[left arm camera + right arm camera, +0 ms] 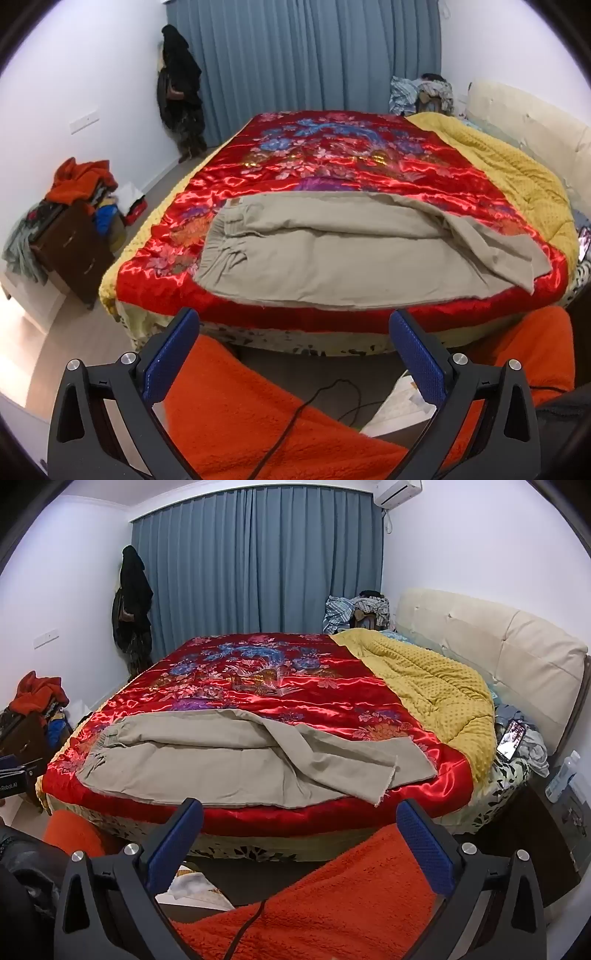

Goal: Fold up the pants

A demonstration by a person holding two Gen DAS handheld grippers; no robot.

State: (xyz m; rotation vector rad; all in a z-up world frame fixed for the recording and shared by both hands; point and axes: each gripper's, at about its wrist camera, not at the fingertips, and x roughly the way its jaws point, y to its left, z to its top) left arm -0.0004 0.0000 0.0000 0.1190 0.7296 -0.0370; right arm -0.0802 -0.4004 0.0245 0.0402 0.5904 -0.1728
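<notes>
Both pairs of blue-padded fingers are spread wide and grip nothing: the left gripper [293, 325] and the right gripper [300, 814] sit at the bottom centre of their frames, short of the bed's near edge. Beyond them, mid-frame, the khaki pants [314, 247] lie flat on the red satin quilt [332, 166], well apart from the fingertips. Their long axis runs left to right across each frame, elastic waistband toward the left, leg cuffs toward the right, the upper leg rumpled diagonally.

Red floral satin quilt [295, 698] on bed, yellow blanket [436, 679] beside; blue curtain [258, 565] behind; phone [511, 740] near headboard [491, 642].
</notes>
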